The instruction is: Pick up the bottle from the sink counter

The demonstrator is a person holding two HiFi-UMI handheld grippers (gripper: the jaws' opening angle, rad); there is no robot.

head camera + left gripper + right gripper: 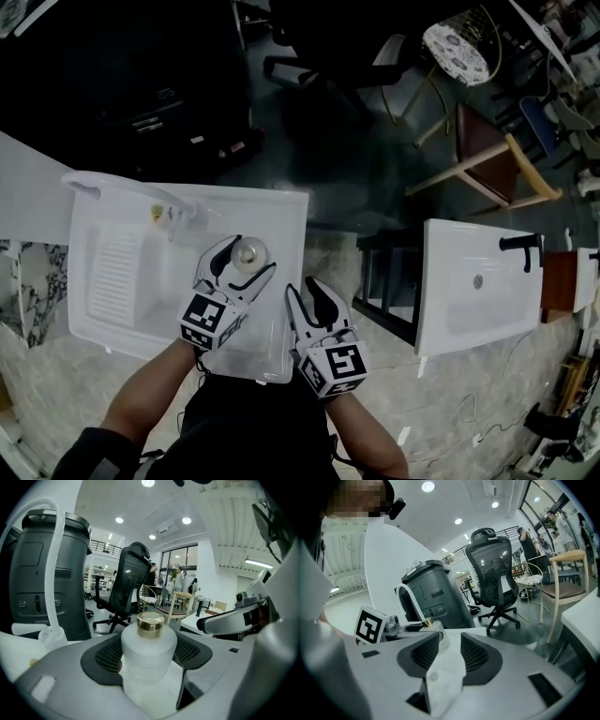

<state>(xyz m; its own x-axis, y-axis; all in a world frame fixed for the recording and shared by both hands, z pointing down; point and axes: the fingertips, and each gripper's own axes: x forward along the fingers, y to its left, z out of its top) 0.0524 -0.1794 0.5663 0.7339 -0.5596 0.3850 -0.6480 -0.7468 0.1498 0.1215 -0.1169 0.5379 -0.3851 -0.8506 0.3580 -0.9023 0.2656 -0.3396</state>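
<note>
A frosted white bottle (248,251) with a gold cap (150,622) stands on the white sink counter (281,216), just right of the ribbed basin. My left gripper (251,255) has its jaws on either side of the bottle, and the dark pads (101,658) press against its body (149,651). My right gripper (302,289) hovers over the counter's near right corner, a little apart from the bottle, open with nothing between its pads (478,656). In the right gripper view the bottle (437,632) and the left gripper's marker cube (371,624) show to the left.
A white curved faucet (94,187) rises at the counter's far left. A second white sink (478,281) with a black tap (520,248) stands to the right across a gap. Beyond are a black office chair (129,585), a wooden chair (497,164) and a dark grey bin (47,573).
</note>
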